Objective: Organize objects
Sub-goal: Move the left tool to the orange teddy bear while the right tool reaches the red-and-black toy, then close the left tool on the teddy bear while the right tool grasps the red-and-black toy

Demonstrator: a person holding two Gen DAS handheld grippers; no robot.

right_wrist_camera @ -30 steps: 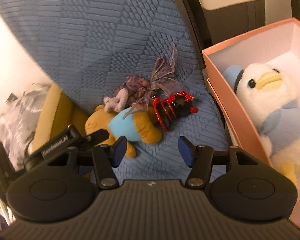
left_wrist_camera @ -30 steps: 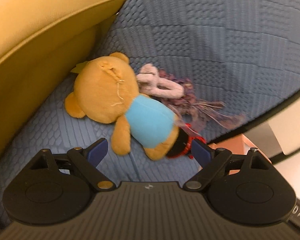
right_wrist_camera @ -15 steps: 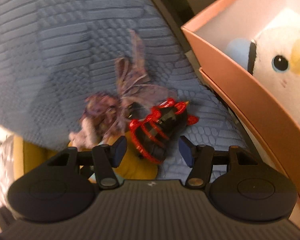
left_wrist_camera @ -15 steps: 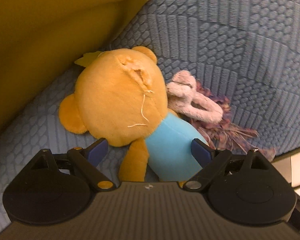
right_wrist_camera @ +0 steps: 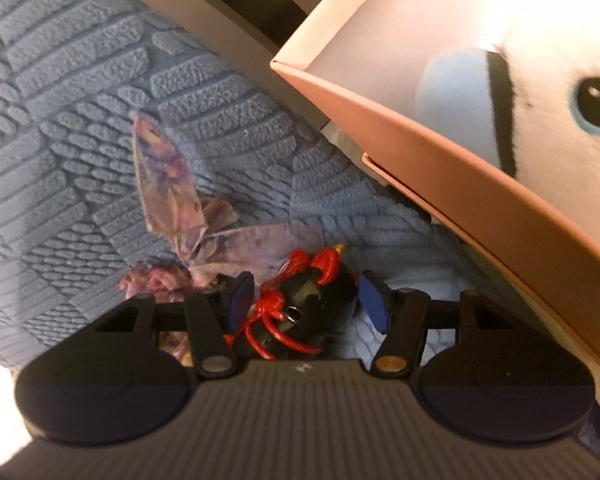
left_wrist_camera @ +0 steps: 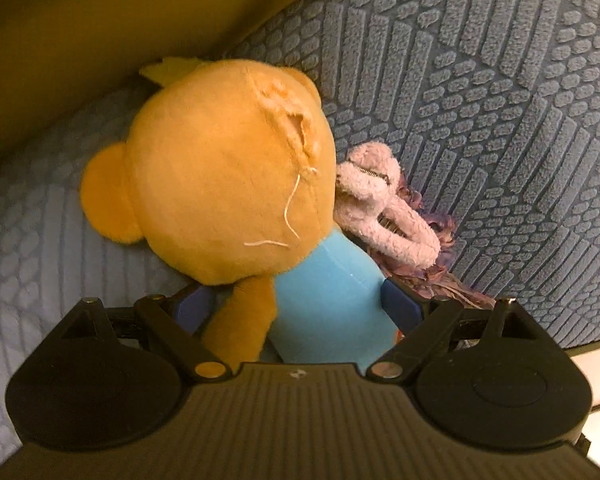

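An orange plush bear (left_wrist_camera: 224, 184) in a blue shirt lies face down on the blue textured cushion (left_wrist_camera: 500, 100). My left gripper (left_wrist_camera: 296, 308) is open, its blue pads on either side of the bear's body and one arm, without visibly squeezing. A fuzzy pink hair clip (left_wrist_camera: 384, 216) and a purple ribbon piece (left_wrist_camera: 440, 276) lie against the bear's far side. In the right wrist view, a small black toy wrapped in red cord (right_wrist_camera: 304, 300) sits between the pads of my open right gripper (right_wrist_camera: 306, 300), with the purple ribbon piece (right_wrist_camera: 172, 196) just beyond it.
A yellow leather sofa arm (left_wrist_camera: 100, 40) rises at the bear's left. A pink cardboard box (right_wrist_camera: 460, 184) stands close on the right of the cushion (right_wrist_camera: 80, 100), holding a white duck plush (right_wrist_camera: 560, 92) with a pale blue cap.
Both grippers have come down and closer to the toys. The left now straddles the bear's body; the right now straddles the black and red toy. The box looms larger.
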